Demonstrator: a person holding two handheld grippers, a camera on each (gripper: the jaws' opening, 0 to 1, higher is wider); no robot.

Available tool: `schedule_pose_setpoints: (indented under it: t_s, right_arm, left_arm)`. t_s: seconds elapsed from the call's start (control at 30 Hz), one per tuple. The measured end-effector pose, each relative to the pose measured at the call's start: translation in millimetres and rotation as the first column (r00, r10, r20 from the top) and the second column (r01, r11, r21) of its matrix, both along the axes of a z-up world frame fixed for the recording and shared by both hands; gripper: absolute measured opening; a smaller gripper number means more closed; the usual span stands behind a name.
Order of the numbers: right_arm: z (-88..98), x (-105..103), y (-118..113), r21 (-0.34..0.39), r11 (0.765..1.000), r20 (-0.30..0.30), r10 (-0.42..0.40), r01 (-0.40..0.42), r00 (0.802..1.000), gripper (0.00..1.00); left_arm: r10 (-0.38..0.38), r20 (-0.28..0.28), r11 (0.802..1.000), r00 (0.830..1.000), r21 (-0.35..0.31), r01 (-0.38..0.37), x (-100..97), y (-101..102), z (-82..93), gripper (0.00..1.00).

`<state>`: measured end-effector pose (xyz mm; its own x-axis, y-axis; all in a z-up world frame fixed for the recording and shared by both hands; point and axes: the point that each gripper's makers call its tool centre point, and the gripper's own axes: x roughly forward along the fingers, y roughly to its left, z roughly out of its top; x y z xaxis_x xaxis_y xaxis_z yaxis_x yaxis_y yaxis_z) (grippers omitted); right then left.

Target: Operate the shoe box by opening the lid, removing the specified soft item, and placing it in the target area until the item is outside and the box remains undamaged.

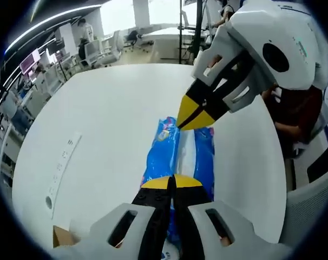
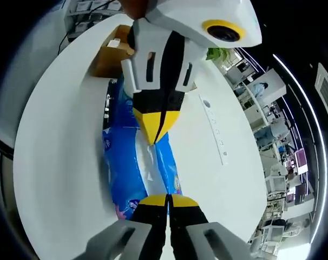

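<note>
White table [image 1: 99, 119] carries the blue pack [image 1: 158, 157], pinched at opposite ends by left gripper [image 1: 171, 181] and right gripper [image 2: 168, 201]; box [image 2: 112, 57] sits behind. Placing step; next, lower and release.

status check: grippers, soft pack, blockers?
Both hand-held grippers, left and right, shut on blue soft pack, opposite ends. Pack over white table. Nothing blocking.

white table [image 1: 110, 119] bears blue packet [image 1: 159, 157], cardboard box [image 2: 111, 57].

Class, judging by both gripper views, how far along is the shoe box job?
Done: the blue soft pack is out of the cardboard box and lies on the white table. In hand: the left gripper and right gripper, jaws shut, each pinch one end. Left: letting go.
</note>
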<state>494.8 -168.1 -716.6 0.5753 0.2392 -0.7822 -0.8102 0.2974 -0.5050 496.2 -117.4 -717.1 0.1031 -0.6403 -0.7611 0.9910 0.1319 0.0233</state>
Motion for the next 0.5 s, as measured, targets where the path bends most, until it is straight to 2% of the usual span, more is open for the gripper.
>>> schedule_pose_setpoints:
  t_s: [0.3, 0.37, 0.43, 0.5]
  right_arm:
    - [-10.5, 0.0, -3.4, -0.022, 1.000, -0.009, -0.003, 0.003, 1.000, 0.00]
    - [-8.8, 3.2, -7.6, -0.029, 1.000, 0.005, -0.013, 0.013, 1.000, 0.00]
    - [-7.1, 3.6, -11.0, -0.008, 0.999, -0.006, -0.041, 0.041, 0.999, 0.00]
    - [-7.6, 2.1, -10.4, -0.003, 0.999, -0.008, -0.038, 0.038, 0.999, 0.00]
  left_arm:
    - [-0.001, -0.002, 1.000, 1.000, 0.014, 0.001, 1.0, -3.4, -11.2, 0.00]
    - [0.009, -0.007, 0.999, 1.000, 0.047, -0.009, 3.7, 1.1, -16.9, 0.00]
    - [0.020, -0.033, 1.000, 0.999, 0.024, -0.020, 2.4, 0.7, -17.3, 0.00]
    - [0.023, -0.034, 1.000, 0.999, 0.019, -0.023, 2.4, -0.9, -16.5, 0.00]
